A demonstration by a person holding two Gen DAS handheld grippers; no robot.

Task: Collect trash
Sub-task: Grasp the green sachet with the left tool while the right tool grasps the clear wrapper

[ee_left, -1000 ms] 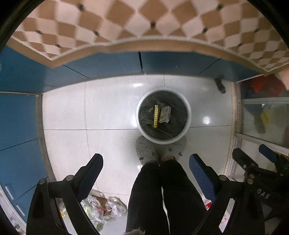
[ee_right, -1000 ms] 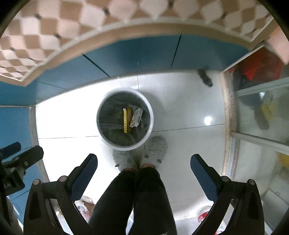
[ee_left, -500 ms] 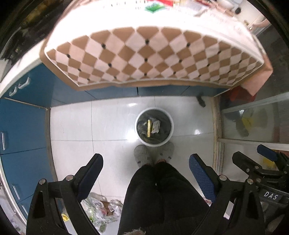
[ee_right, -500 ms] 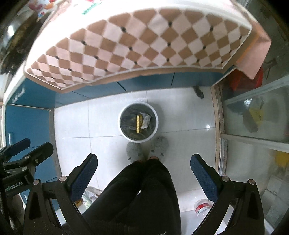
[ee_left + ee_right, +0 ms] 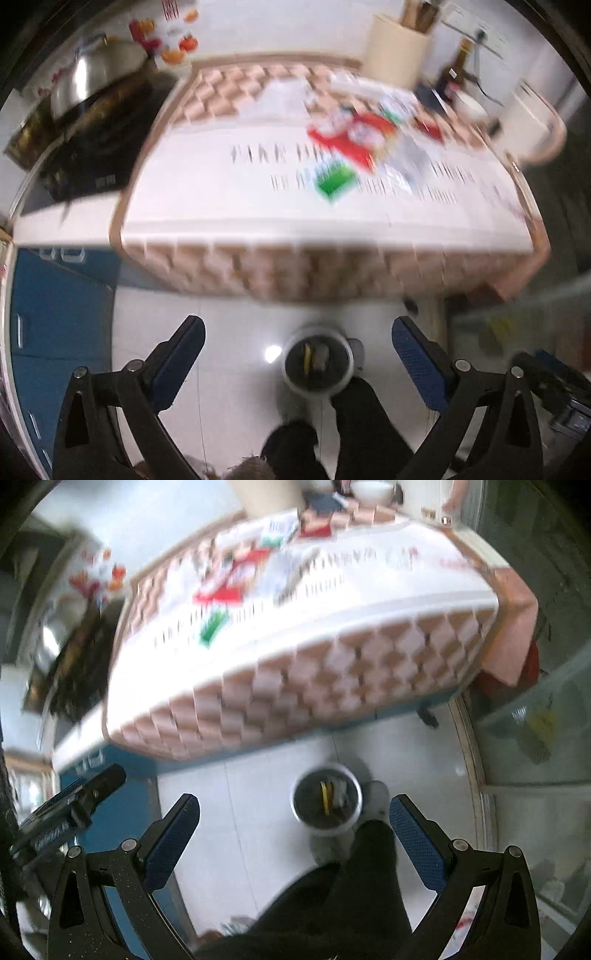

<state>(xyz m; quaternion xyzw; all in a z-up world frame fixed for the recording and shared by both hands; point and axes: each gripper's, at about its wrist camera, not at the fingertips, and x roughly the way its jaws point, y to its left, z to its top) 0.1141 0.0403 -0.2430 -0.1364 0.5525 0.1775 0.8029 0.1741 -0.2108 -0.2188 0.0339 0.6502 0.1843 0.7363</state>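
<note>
Left tongs [image 5: 297, 360] wide, just opened further, nothing between; right tongs [image 5: 293, 836] wide, empty. Bin [image 5: 327, 799] on floor (wrappers inside), below desk's [image 5: 332, 672] front edge.

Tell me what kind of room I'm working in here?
Most likely a home kitchen. A stove with a metal pot lid sits beside the cloth-covered counter, blue cabinets run below, and a utensil holder stands at the back. A trash bin is on the tiled floor.
</note>
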